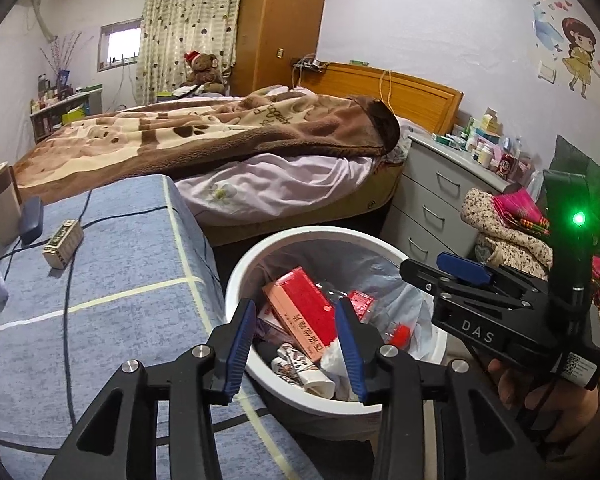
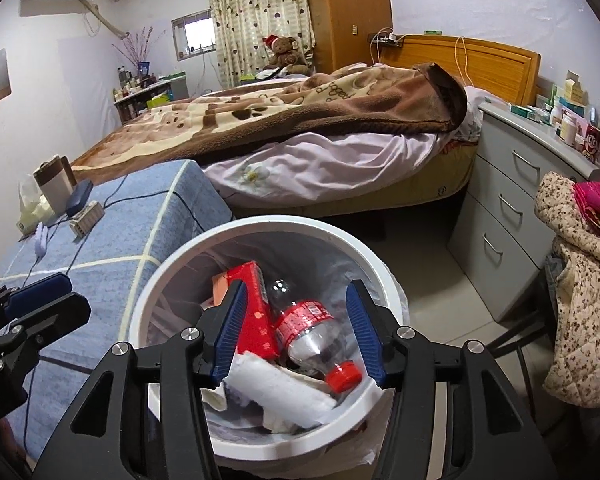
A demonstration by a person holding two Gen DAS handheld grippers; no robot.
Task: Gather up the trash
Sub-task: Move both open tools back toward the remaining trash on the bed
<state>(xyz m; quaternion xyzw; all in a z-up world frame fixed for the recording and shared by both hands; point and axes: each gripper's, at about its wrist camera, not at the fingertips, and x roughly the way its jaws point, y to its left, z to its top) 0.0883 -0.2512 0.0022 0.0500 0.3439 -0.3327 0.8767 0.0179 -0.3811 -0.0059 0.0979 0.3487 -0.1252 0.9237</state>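
Both tongs hang over the white trash bin (image 2: 260, 224), which stands on the floor between the blue-covered desk (image 1: 112, 264) at 9 o'clock and the grey drawer unit (image 2: 500, 216) at 2 o'clock. My left tongs (image 1: 296, 344) are apart, pads bare, nothing between them; below them in the bin lies a red carton (image 1: 304, 312). My right tongs (image 2: 300, 340) are also apart, gripping nothing; under them a crushed plastic bottle (image 2: 312, 332) with a red cap rests against the carton, white tissue (image 2: 284, 392) beside it at 6 o'clock. The bin has a clear liner. In the left wrist view the right tongs show at 3 o'clock, a hand (image 1: 540, 396) beneath. Still on the desk: a small beige box (image 1: 62, 242), a dark case (image 1: 32, 220), a cup (image 1: 0, 196), and cables trailing across the cloth. Bed (image 2: 320, 168) with brown blanket at 12 o'clock. A quilted floral garment (image 2: 580, 292) hangs at 3 o'clock, close to the bin's far side.
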